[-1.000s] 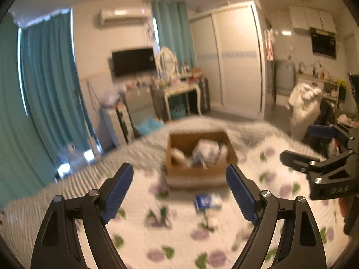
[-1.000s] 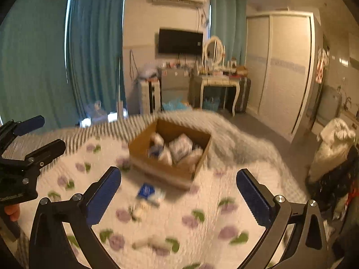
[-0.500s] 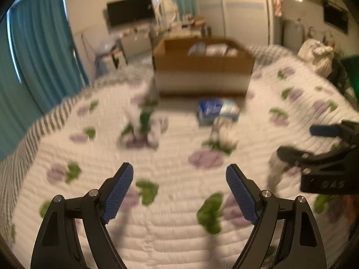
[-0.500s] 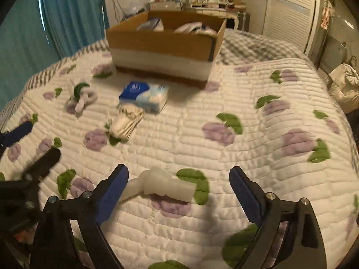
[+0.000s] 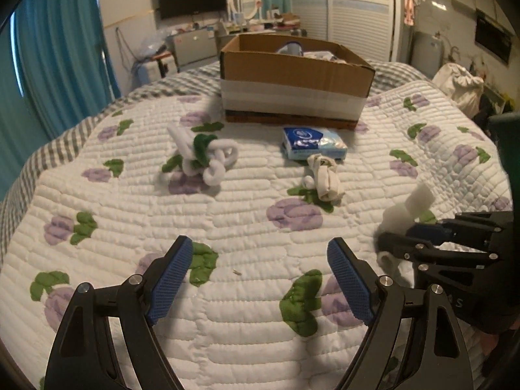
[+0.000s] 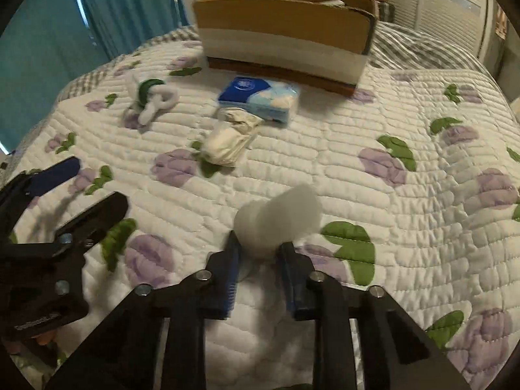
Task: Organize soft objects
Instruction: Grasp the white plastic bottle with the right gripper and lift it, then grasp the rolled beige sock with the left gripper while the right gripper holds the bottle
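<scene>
My right gripper (image 6: 258, 252) is shut on a white foam piece (image 6: 279, 219) just above the quilt; it also shows in the left wrist view (image 5: 406, 208). My left gripper (image 5: 256, 266) is open and empty over the quilt. A white and green knotted rope toy (image 5: 204, 156) lies at left. A rolled cream sock (image 5: 325, 178) lies in front of a blue tissue pack (image 5: 312, 143). An open cardboard box (image 5: 292, 81) holding soft items stands behind them.
The floral quilted bed (image 5: 227, 214) carries everything. Teal curtains (image 5: 55, 58) hang at left. A dresser and TV stand at the back, a wardrobe at the right. The left gripper shows at the lower left in the right wrist view (image 6: 68, 191).
Both grippers have dropped toward the quilt. My right gripper has closed on the white foam piece that lay between its fingers half a second ago.
</scene>
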A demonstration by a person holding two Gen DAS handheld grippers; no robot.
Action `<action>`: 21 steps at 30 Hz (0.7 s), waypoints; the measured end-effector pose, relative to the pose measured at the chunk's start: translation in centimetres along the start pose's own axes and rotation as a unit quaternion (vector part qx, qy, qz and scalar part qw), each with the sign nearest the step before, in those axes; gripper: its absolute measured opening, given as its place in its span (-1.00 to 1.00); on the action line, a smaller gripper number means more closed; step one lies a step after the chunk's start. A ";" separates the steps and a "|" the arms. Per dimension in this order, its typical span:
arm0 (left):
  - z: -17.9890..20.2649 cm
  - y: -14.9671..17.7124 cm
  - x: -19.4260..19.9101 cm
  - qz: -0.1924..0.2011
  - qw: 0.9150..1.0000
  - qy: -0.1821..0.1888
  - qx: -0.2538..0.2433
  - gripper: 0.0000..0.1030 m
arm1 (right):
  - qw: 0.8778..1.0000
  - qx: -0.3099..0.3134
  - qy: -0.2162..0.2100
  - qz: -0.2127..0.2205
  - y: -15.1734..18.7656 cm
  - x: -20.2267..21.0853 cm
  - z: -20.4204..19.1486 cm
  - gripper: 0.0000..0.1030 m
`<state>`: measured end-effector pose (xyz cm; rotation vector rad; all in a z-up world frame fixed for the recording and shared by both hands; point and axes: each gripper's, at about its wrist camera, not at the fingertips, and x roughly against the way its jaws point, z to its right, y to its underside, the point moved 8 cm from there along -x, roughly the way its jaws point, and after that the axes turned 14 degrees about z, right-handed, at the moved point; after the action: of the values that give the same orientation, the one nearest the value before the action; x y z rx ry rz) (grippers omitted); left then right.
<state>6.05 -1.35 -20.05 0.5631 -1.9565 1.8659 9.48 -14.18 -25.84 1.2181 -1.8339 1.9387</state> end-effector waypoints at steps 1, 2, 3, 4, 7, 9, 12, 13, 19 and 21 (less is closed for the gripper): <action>0.0 0.1 0.1 0.000 1.000 0.001 0.001 0.67 | 1.000 0.002 0.001 0.008 -0.3 0.4 -0.1 -0.59; 0.1 0.1 0.1 0.001 1.000 0.002 0.001 0.67 | 1.000 0.002 0.000 0.012 -0.4 0.7 0.0 -0.60; 0.2 0.0 0.2 0.001 1.000 0.002 0.001 0.67 | 1.000 -0.003 -0.005 0.019 -0.7 1.1 0.0 -0.60; 0.3 0.0 0.3 0.001 1.000 0.001 -0.001 0.67 | 1.000 -0.008 -0.008 0.023 -1.0 1.3 0.1 -0.60; 0.6 -0.4 0.3 0.002 1.000 0.006 0.000 0.67 | 0.999 -0.026 -0.020 0.033 -2.2 2.3 0.7 -0.60; 1.0 -1.0 0.1 -0.004 1.000 0.015 0.011 0.67 | 0.998 -0.029 -0.023 0.042 -3.6 3.0 1.5 -0.60; 1.9 -2.2 -0.8 -0.014 0.999 0.021 0.021 0.67 | 0.998 -0.013 -0.013 0.057 -6.0 3.5 2.6 -0.61; 2.5 -2.7 -1.3 -0.014 0.999 0.027 0.022 0.67 | 0.998 -0.004 -0.007 0.062 -7.0 3.5 3.2 -0.61; 4.6 -4.1 -5.3 -0.015 1.000 0.020 0.006 0.62 | 0.998 0.015 0.013 0.062 -10.3 1.6 6.3 -0.61; 4.9 -3.7 -7.2 -0.031 0.999 0.017 0.010 0.61 | 0.998 0.011 0.014 0.056 -10.4 0.5 7.2 -0.61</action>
<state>14.11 -6.18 -20.97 0.5892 -1.8793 1.8468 18.88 -18.68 -18.75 1.1099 -1.9095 2.0292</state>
